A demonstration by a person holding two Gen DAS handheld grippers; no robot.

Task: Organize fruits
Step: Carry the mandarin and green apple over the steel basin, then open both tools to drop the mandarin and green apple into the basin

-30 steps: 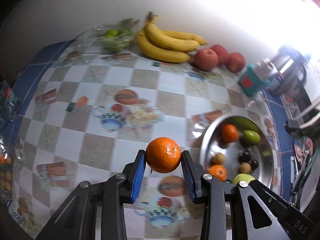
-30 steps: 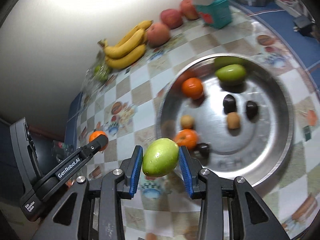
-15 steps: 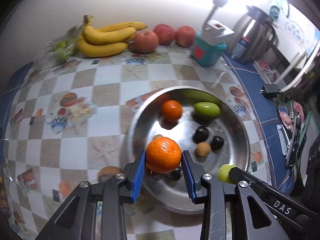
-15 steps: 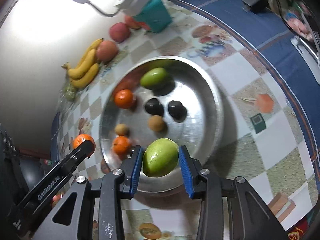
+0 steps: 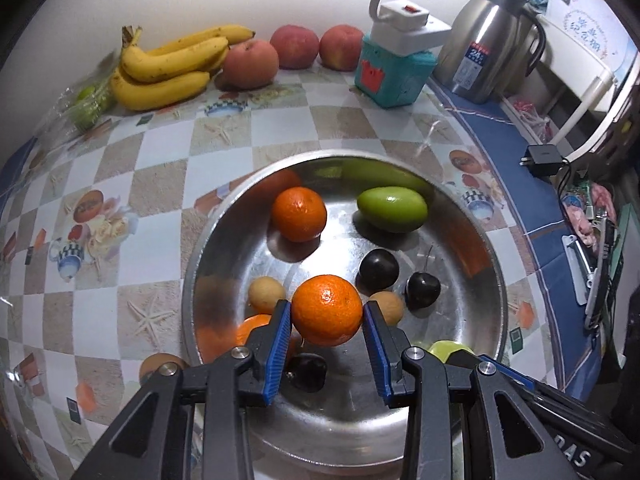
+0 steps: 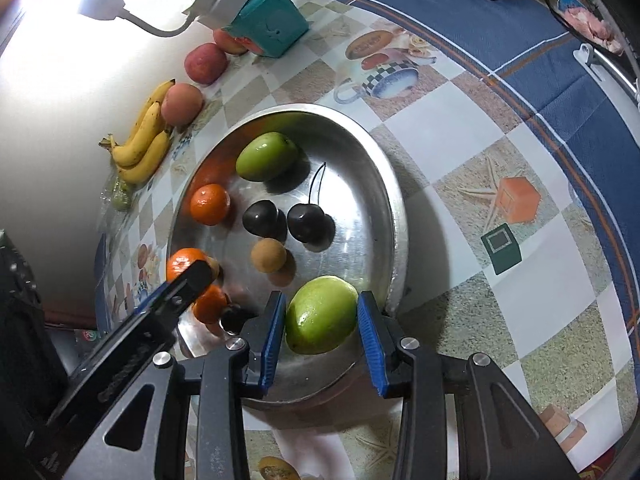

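Observation:
My left gripper [image 5: 326,314] is shut on an orange [image 5: 326,310] and holds it over the near part of the round steel bowl [image 5: 496,280]. My right gripper [image 6: 322,318] is shut on a green fruit [image 6: 322,314] over the bowl's near right rim [image 6: 394,216]. In the bowl lie another orange [image 5: 298,214], a green fruit [image 5: 391,209], two dark plums [image 5: 378,269], two small tan fruits [image 5: 266,293] and a further orange [image 6: 208,304] under the left gripper. The left gripper also shows in the right wrist view [image 6: 188,280].
Bananas [image 5: 168,68] and three red apples [image 5: 250,63] lie along the back wall, with bagged green fruit [image 5: 86,98] at the left. A teal box with a white power strip [image 5: 394,68] and a steel kettle [image 5: 486,46] stand at the back right. Clutter lines the blue right edge.
Both grippers have moved over the steel bowl with their fruits still held. The left came from the table at the left, the right from the bowl's near left side.

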